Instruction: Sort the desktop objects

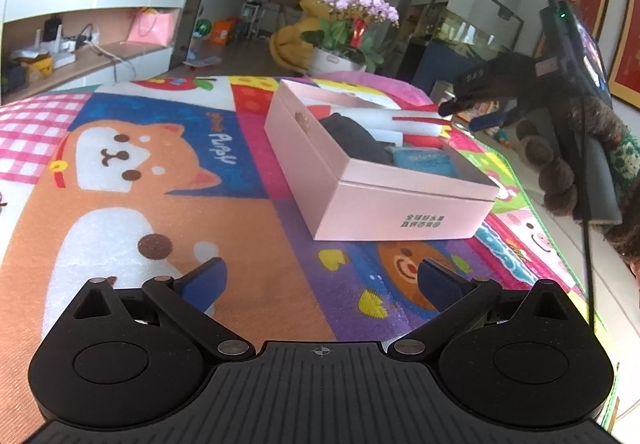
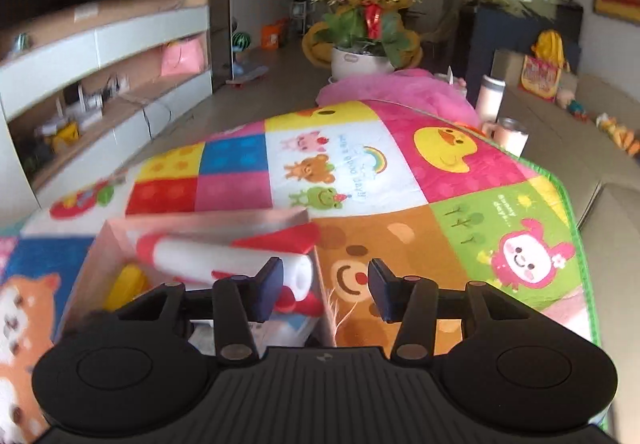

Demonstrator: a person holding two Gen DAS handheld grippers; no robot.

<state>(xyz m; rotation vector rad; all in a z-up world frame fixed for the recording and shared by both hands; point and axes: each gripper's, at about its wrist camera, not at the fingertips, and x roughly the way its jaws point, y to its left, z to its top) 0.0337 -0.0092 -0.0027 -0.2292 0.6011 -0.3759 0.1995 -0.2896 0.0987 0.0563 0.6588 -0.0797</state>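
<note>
The right gripper stands with its blue pads partly spread, and nothing is between them. Its left pad is just beside the round end of the white and red roll, which lies across the pink box with that end over the box's edge. It looks as if the roll is now let go, so the step in hand is, I think, to leave it well inside the box.

To do this well, the person should lift the gripper straight away from the roll and not brush it with the pad, because the roll can turn easily and its end is close to the wall of the box. In the box there are also a dark cloth and a blue packet.

The left gripper is wide apart and empty, low over the colourful mat, well apart from the box.
</note>
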